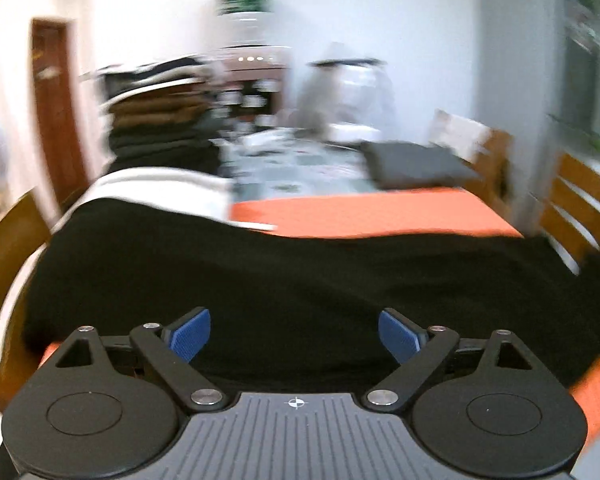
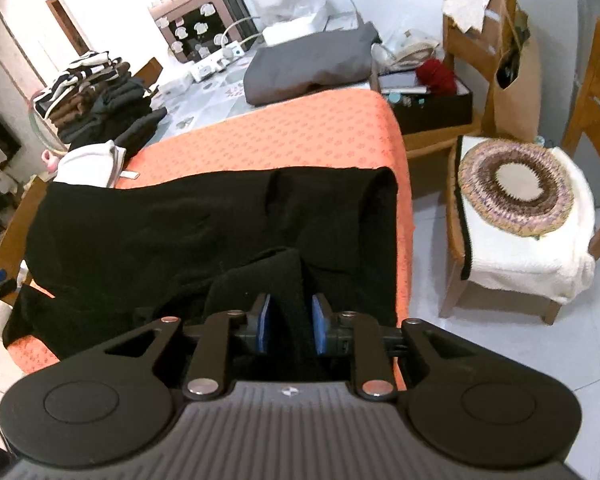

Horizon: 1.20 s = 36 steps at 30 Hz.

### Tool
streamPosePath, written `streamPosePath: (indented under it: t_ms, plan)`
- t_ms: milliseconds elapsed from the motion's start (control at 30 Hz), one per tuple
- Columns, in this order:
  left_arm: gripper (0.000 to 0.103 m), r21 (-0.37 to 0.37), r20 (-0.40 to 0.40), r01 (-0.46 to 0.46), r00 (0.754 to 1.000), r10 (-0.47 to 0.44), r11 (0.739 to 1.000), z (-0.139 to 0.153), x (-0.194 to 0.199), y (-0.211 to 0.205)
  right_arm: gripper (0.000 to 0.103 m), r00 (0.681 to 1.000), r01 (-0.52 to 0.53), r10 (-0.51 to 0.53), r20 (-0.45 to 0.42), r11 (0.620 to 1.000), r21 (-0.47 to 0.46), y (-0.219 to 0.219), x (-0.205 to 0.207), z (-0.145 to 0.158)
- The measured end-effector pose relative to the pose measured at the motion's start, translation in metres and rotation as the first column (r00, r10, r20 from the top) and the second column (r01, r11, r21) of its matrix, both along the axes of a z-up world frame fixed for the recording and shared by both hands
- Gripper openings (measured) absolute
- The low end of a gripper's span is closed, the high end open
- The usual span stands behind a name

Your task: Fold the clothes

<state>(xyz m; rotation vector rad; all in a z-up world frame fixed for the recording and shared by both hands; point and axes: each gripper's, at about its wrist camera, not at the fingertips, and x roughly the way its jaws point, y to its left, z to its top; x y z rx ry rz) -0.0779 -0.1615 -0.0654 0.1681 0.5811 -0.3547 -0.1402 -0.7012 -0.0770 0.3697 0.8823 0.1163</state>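
Note:
A black garment [image 1: 300, 292] lies spread across the near part of an orange cloth [image 1: 360, 210] on the table. In the blurred left wrist view my left gripper [image 1: 294, 338] is open just above the garment's near edge, nothing between its blue pads. In the right wrist view the same black garment [image 2: 180, 224] covers the orange cloth [image 2: 268, 136], its right end folded over near the table's right edge. My right gripper [image 2: 288, 322] is shut on a raised fold of the garment at its near edge.
A white garment [image 2: 90, 164] lies at the left beyond the black one. A stack of folded clothes [image 2: 96, 96] and a folded grey garment [image 2: 308, 66] sit farther back. Wooden chairs stand at the right, one with a round woven cushion [image 2: 514, 186]. A black box [image 2: 432, 104] sits on another chair.

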Motion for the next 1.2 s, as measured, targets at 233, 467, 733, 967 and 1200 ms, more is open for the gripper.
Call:
streamPosePath:
  t_ms: [233, 467, 733, 967, 1200]
  plan:
    - [0.091, 0.134, -0.032, 0.248, 0.969, -0.246, 0.959, -0.018, -0.032, -0.034, 0.029, 1.000, 0.001, 0.000, 0.024, 0.999, -0.040, 0.006, -0.015, 0.002]
    - [0.090, 0.259, -0.083, 0.369, 0.929, -0.360, 0.892, -0.045, -0.051, -0.055, 0.031, 0.999, 0.010, -0.008, 0.036, 0.998, -0.060, 0.013, -0.019, 0.001]
    - [0.069, 0.454, -0.059, 0.361, 0.924, -0.377, 0.815, -0.077, -0.048, -0.076, 0.032, 0.999, 0.023, -0.021, 0.042, 0.999, -0.042, 0.014, -0.023, 0.000]
    - [0.027, 0.399, -0.001, 0.329, 0.934, -0.358, 0.856, -0.066, -0.049, -0.074, 0.033, 0.999, 0.024, -0.023, 0.034, 0.999, -0.025, 0.012, -0.030, -0.001]
    - [0.014, 0.179, -0.047, 0.222, 0.975, -0.217, 0.959, -0.048, -0.034, -0.062, 0.057, 1.000, -0.015, 0.015, -0.006, 0.998, 0.061, 0.003, -0.053, -0.010]
